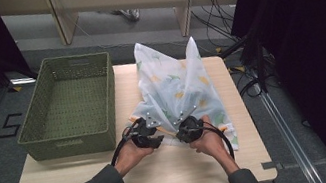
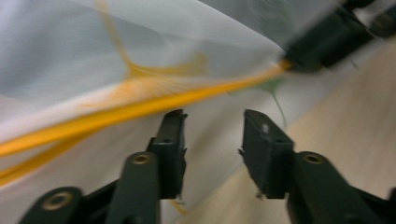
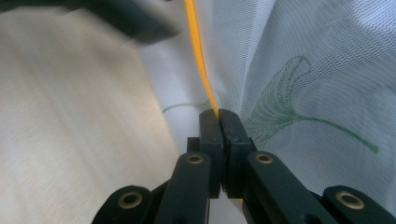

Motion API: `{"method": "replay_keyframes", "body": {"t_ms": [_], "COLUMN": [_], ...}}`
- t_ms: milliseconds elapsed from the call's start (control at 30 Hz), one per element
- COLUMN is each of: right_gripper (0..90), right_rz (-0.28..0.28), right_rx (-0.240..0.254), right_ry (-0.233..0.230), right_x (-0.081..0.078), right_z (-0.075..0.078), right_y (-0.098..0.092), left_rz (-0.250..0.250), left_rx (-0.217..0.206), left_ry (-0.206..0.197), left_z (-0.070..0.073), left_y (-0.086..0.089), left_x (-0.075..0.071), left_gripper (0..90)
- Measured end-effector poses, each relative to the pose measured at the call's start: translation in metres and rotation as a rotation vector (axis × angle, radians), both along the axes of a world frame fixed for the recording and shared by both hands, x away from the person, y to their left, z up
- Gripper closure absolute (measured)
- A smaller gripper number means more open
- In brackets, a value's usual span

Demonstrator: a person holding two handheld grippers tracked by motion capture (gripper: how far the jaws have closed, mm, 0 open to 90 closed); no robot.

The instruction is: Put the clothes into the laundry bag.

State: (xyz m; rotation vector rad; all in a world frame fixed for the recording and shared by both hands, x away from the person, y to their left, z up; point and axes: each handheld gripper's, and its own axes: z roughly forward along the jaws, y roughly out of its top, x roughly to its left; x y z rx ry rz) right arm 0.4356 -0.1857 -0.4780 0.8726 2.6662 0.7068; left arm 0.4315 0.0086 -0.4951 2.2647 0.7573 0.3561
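Beside the green basket [image 1: 69,105] on the desk [image 1: 164,167], a sheer printed cloth [image 1: 178,86] is lying spread. The right gripper [image 3: 219,114] is pinching its orange hem [image 3: 198,51] with fingers fully closed, while the left gripper [image 2: 212,126] is hovering, fingers parted, gripping nothing.

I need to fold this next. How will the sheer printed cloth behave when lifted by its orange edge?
The cloth looks thin and see-through, so probably light and floppy. It drapes in folds, so it will likely sag away from the right gripper.

Light wooden table [image 1: 173,163], green woven basket [image 1: 69,105], sheer floral cloth [image 1: 178,86]
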Motion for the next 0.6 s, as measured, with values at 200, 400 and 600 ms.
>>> {"method": "replay_keyframes", "body": {"t_ms": [200,400,600], "right_gripper": [89.9,89.9,89.9], "right_rz": [-0.034,-0.02,0.002], "right_rx": [0.01,0.031,0.026], "right_ry": [0.012,0.003,-0.002], "right_x": [0.007,0.008,0.003], "right_z": [-0.002,0.001,0.004], "right_y": [-0.002,-0.004,-0.003], "left_rz": [-0.091,-0.095,-0.107], "left_rx": [0.038,0.039,0.057], "left_ry": [0.046,0.039,0.044], "left_z": [-0.008,-0.009,-0.008], "left_y": [-0.014,-0.021,-0.022], "left_x": [0.001,0.006,-0.004], "left_gripper": [47.1,76.2,89.3]}}
